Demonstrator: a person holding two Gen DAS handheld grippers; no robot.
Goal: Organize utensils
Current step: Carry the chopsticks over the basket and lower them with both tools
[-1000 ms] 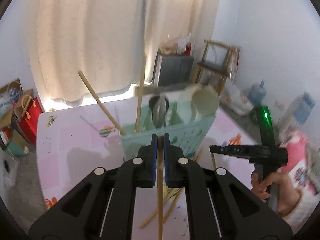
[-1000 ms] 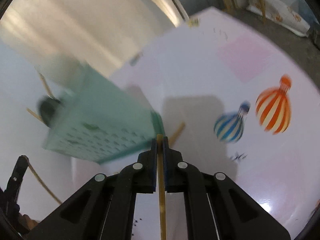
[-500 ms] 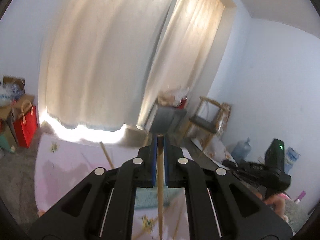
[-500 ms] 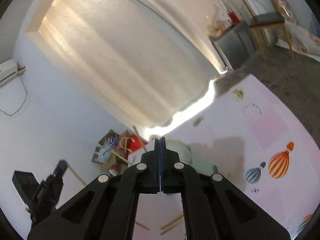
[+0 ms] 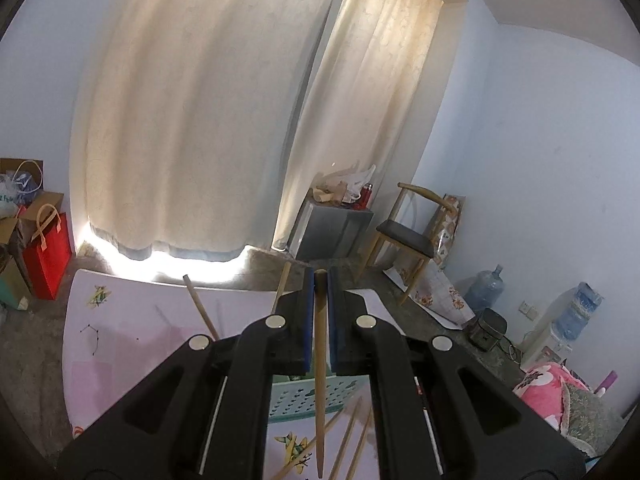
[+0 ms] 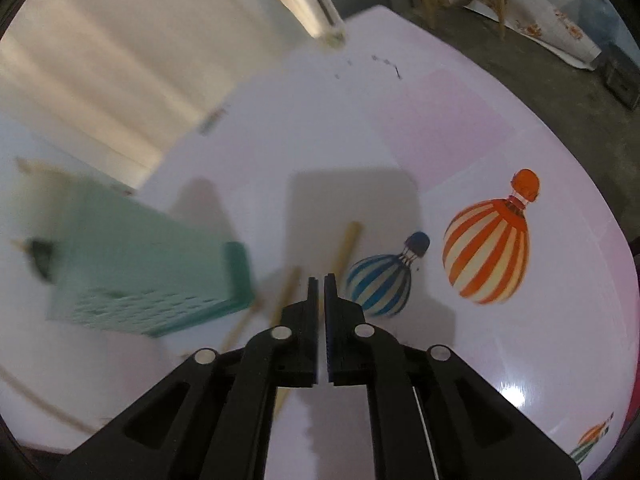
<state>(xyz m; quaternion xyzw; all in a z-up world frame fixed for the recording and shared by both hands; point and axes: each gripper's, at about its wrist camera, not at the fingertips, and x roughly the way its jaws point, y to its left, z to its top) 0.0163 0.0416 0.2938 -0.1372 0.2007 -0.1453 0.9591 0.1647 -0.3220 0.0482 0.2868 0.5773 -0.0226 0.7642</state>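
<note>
A slim, pale wooden chopstick [image 5: 320, 360] is clamped between the blue pads of the left gripper [image 5: 319, 280], its upper tip just past the fingertips and its length running down between the black arms, above the mint-green perforated plastic basket [image 5: 316, 398]. Two more wooden sticks [image 5: 200, 308] are seen rising from behind the gripper (apparently already stood in the basket), and several loose chopsticks [image 5: 352, 436] lie on the white and pink balloon-printed tabletop [image 5: 120, 340] in front of the basket.

The right gripper [image 6: 321, 280] is pointed down at the table; its jaws have just been opening, a narrow gap is left between them, and nothing is held there. Two loose chopsticks [image 6: 346, 248] lie just beyond its fingertips, beside the basket's corner [image 6: 236, 268].

The held chopstick is gripped near one end only, so it could be swung or pivoted in the pads and strike the basket rim instead of dropping inside. With the right view blurred, the right fingers could be brought down beside a stick, or two could be pinched at once
</note>
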